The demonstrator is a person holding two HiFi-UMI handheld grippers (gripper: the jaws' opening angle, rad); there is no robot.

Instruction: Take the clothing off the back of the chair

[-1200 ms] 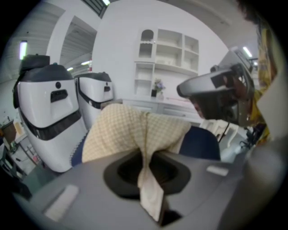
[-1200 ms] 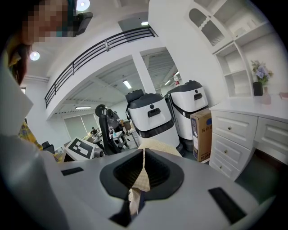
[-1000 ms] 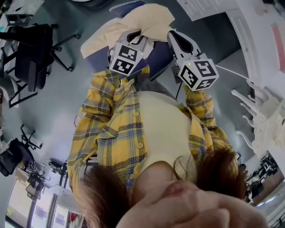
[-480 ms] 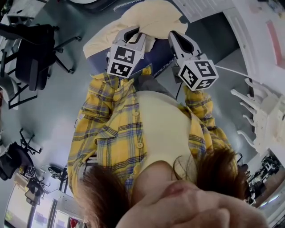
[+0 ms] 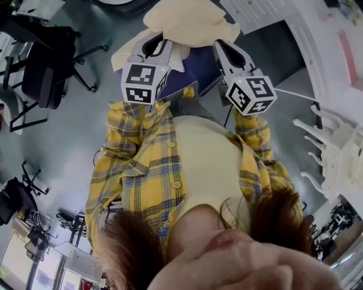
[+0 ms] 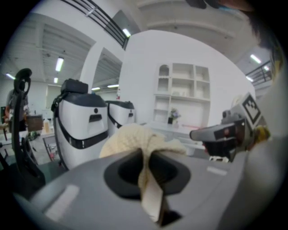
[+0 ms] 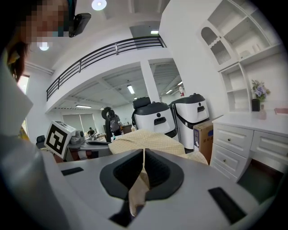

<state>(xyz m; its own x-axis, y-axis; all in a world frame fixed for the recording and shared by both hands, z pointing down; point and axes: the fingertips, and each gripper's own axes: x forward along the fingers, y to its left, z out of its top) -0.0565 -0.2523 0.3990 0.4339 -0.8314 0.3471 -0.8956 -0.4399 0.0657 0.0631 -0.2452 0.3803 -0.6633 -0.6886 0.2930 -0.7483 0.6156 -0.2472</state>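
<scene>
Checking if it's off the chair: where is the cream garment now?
Top centre of the head view, the garment is pinched in the left gripper and right gripper, over the blue chair.

So the clothing (image 5: 187, 22) hangs between the two grippers: left gripper (image 5: 152, 44) on its left edge, right gripper (image 5: 222, 48) on its right edge, with the chair (image 5: 198, 71) just below it. An office chair (image 5: 48, 68) stands well off to the left, and there are drawers (image 5: 255, 8) off to the right.

I see the cream clothing (image 5: 187, 22) bunched up above the blue chair (image 5: 195, 68), one flap trailing lower on the left.
</scene>
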